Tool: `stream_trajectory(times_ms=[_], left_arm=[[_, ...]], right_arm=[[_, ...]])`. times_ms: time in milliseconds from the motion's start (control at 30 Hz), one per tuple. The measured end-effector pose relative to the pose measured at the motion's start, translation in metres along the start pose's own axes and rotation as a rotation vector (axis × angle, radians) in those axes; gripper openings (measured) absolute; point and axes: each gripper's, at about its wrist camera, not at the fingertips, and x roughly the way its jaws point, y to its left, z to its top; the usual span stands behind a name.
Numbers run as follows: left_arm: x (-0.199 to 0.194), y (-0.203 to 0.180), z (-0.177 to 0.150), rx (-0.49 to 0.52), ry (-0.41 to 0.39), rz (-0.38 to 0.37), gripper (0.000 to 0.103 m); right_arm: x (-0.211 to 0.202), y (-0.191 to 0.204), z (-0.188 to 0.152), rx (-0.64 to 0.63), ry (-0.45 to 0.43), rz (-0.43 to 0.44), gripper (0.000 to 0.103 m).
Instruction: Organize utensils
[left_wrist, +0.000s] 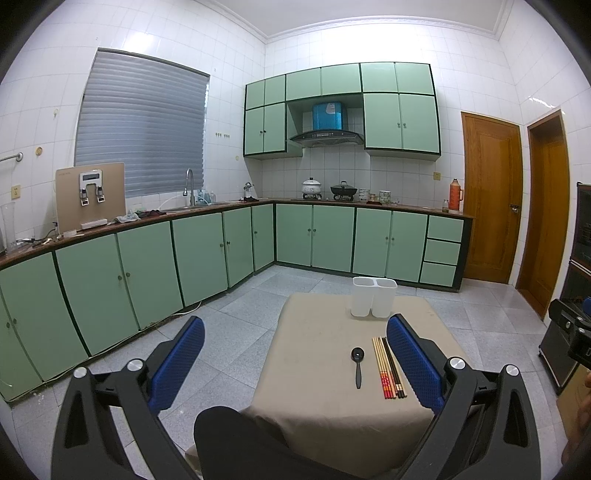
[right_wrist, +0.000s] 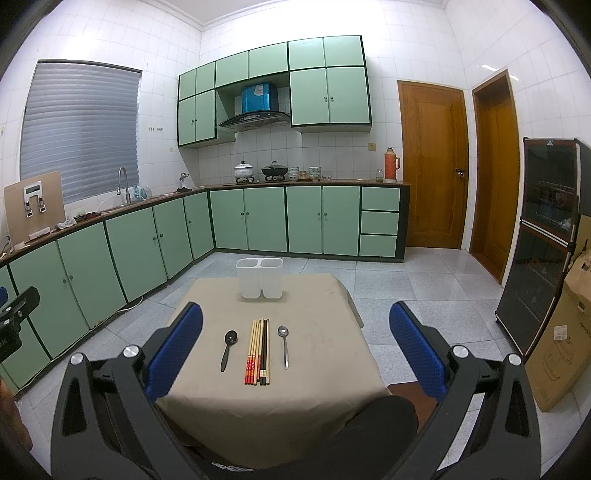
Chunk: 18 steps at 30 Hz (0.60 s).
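We see the chopsticks (right_wrist: 257, 350) lying in a neat row at the centre of the frame on the table (right_wrist: 325, 391), a black spoon (right_wrist: 228, 349) to their left, a metal spoon (right_wrist: 284, 345) to their right, and the white holder (right_wrist: 259, 277) above near the far edge. Bare cloth surrounds them. No writing is readable. Our right gripper (right_wrist: 295, 354) and left gripper (left_wrist: 295, 365) are both spread wide and empty, well short of the utensils.
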Motion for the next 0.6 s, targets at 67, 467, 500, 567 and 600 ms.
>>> stream_trajectory(times_ms=[67,467,500,567,600], left_arm=[[-0.0002,0.0003,-0.0002,0.000,0.001,0.000,0.097],[-0.0013,0.0002,-0.0004,0.002,0.001,0.002,0.097],[-0.0016,0.0008,-0.0005,0.002,0.001,0.001,0.097],[-0.0021,0.0016,-0.0009,0.001,0.004,-0.005,0.097],[-0.0018,0.0019,-0.0008,0.000,0.005,-0.005,0.097]], right_arm=[[0.0004,0.0004,0.0000,0.001,0.002,0.000,0.098],[-0.0005,0.0001,-0.0014,0.002,0.002,0.002,0.098],[-0.0004,-0.0004,-0.0012,0.002,0.002,0.002,0.098],[-0.0004,-0.0001,-0.0014,0.002,0.003,0.002,0.098],[-0.0007,0.0004,-0.0017,0.002,0.003,0.002,0.098]])
